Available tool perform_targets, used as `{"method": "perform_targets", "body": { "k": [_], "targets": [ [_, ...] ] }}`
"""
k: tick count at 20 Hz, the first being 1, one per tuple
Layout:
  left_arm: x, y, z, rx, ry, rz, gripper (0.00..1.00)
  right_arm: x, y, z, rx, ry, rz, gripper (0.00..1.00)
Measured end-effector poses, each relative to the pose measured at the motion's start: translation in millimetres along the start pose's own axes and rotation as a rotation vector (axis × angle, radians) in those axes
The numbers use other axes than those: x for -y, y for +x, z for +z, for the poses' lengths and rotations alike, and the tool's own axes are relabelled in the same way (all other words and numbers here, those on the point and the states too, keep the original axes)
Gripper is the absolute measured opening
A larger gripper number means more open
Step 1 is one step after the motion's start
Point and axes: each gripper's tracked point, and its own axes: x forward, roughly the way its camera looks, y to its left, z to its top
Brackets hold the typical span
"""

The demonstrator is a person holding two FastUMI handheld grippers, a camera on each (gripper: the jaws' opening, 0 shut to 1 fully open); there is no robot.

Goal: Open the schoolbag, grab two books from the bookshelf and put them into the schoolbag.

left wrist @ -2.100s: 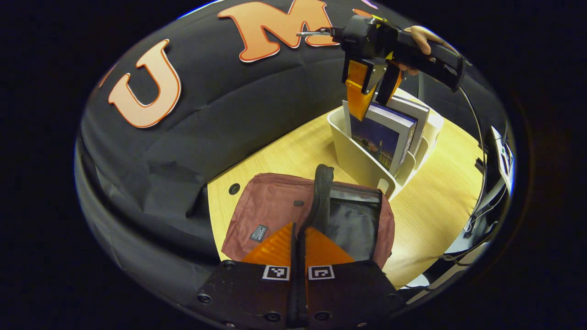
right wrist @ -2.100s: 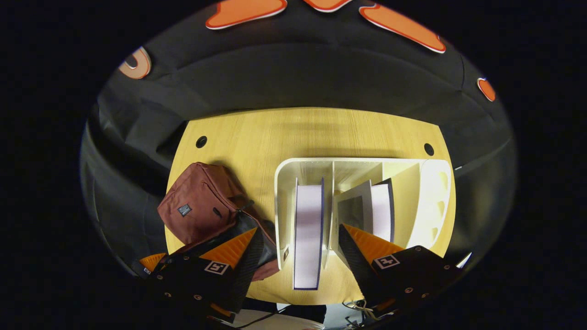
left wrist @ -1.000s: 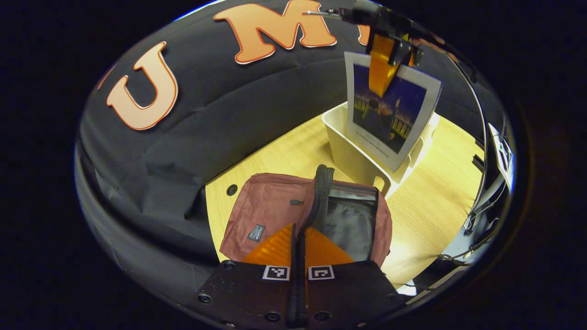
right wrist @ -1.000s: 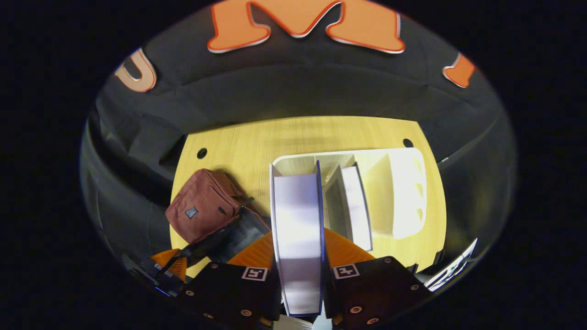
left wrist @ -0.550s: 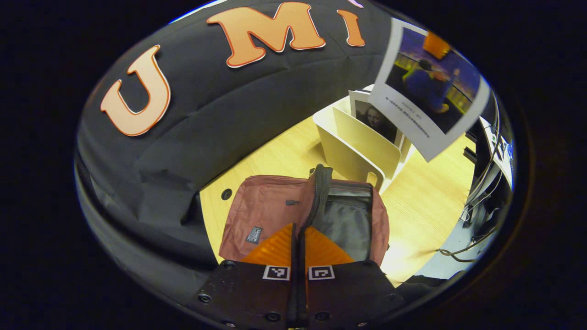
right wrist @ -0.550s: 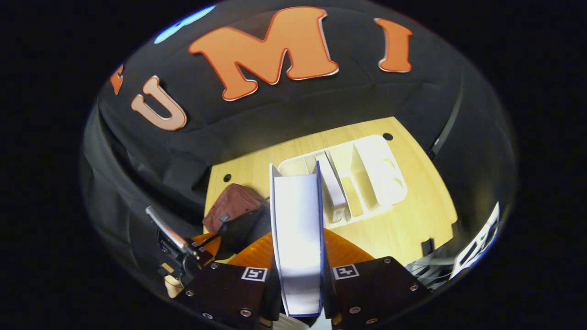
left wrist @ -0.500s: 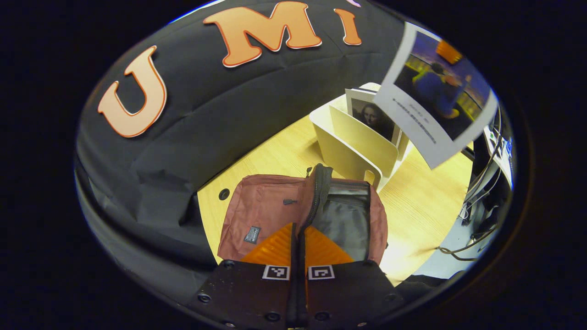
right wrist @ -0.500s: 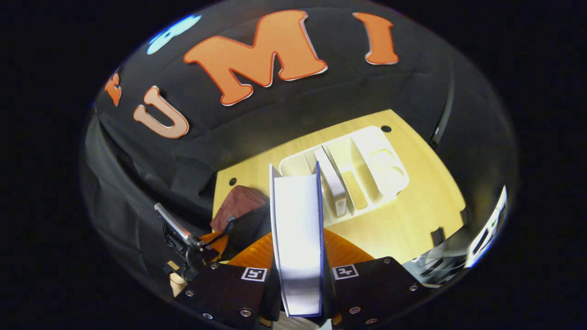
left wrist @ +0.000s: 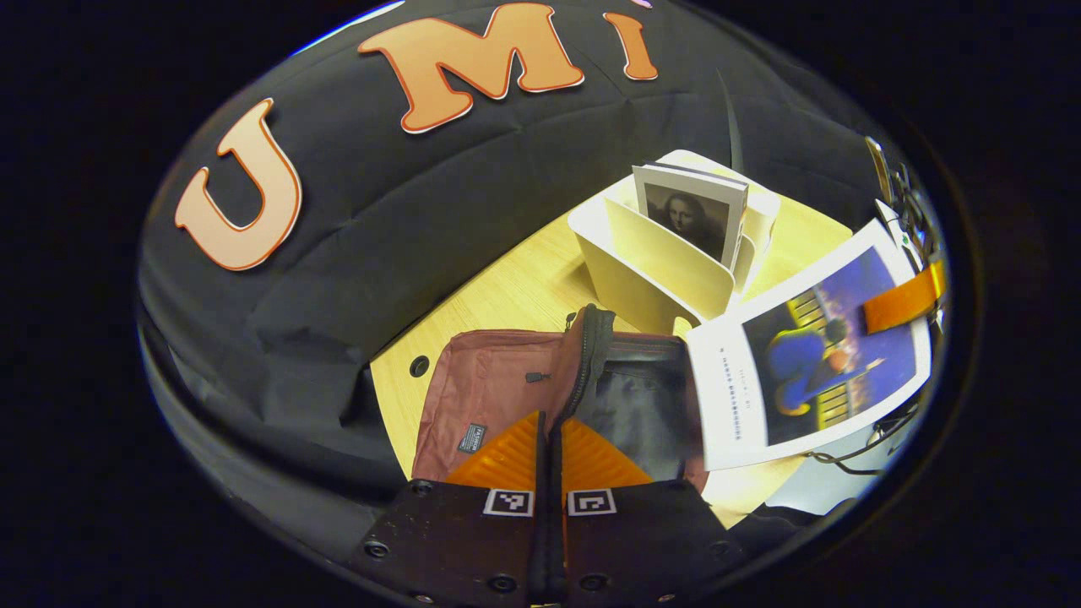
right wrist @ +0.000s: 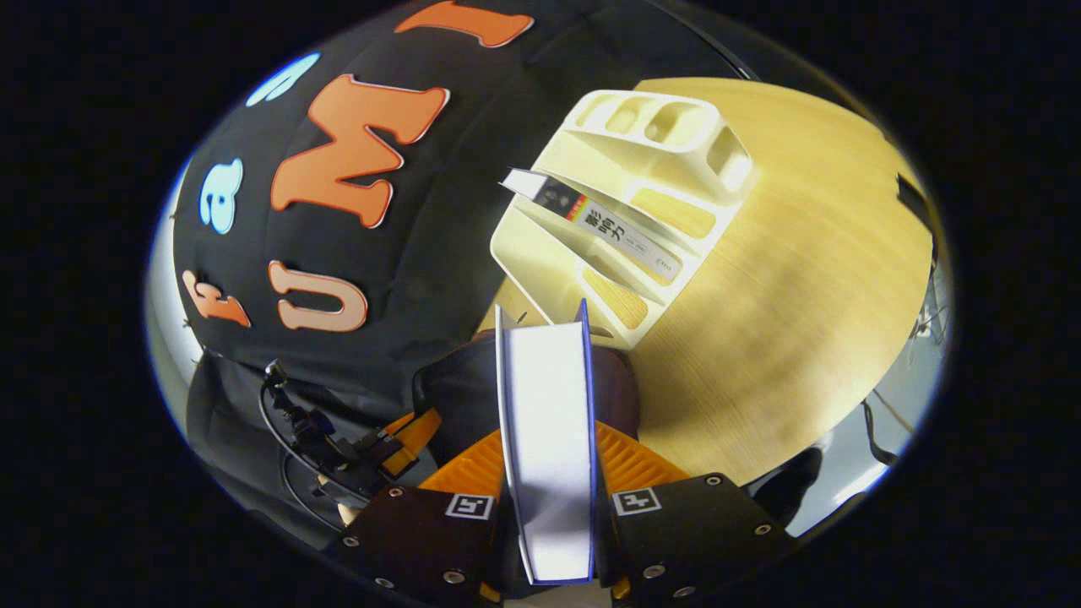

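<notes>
One book (right wrist: 547,447) is clamped between the fingers of the right gripper (right wrist: 549,473), its page edge facing the camera, carried over the schoolbag (left wrist: 507,393) so it can drop into the mouth. The left gripper (left wrist: 549,447) is clenched on the bag's zipper edge (left wrist: 583,363), apparently to hold the flap up and keep the dark-lined opening wide. In the left gripper view the book's cover hangs just right of that opening, tilted, not yet inside. A second book (left wrist: 688,211) stands upright in the white bookshelf (left wrist: 650,270) on the desk (left wrist: 507,295), just behind the bag. The rack's near corner sits close to the bag's far edge, and the raised flap narrows the way in.
</notes>
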Motion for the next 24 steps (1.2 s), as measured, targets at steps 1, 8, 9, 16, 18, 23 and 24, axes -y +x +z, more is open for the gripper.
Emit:
{"method": "perform_targets", "body": {
  "k": [1, 8, 9, 16, 18, 23, 24],
  "targets": [
    [-1, -1, 1, -0.002, 0.001, 0.001, 0.01, 6, 14, -2, 0.005, 0.028, 0.029, 0.37],
    [-1, -3, 8, -0.01, -0.015, -0.001, 0.01, -14, 120, -35, -0.045, 0.108, 0.133, 0.36],
    [-1, -3, 8, -0.008, -0.001, 0.0, 0.01, -17, 134, -40, -0.052, 0.105, 0.136, 0.36],
    [9, -16, 21, 0.079, 0.063, 0.036, 0.01, -38, 196, -55, 0.023, 0.074, 0.114, 0.36],
    [9, -16, 22, 0.077, 0.071, 0.021, 0.01, -39, 209, -59, 0.039, 0.079, 0.077, 0.37],
    [-5, -12, 20, 0.073, 0.046, 0.025, 0.01, -26, 216, -83, -0.07, 0.059, -0.044, 0.46],
    [-7, -11, 21, 0.076, 0.037, 0.02, 0.01, -21, 210, -83, -0.083, 0.044, -0.062, 0.85]
  ]
}}
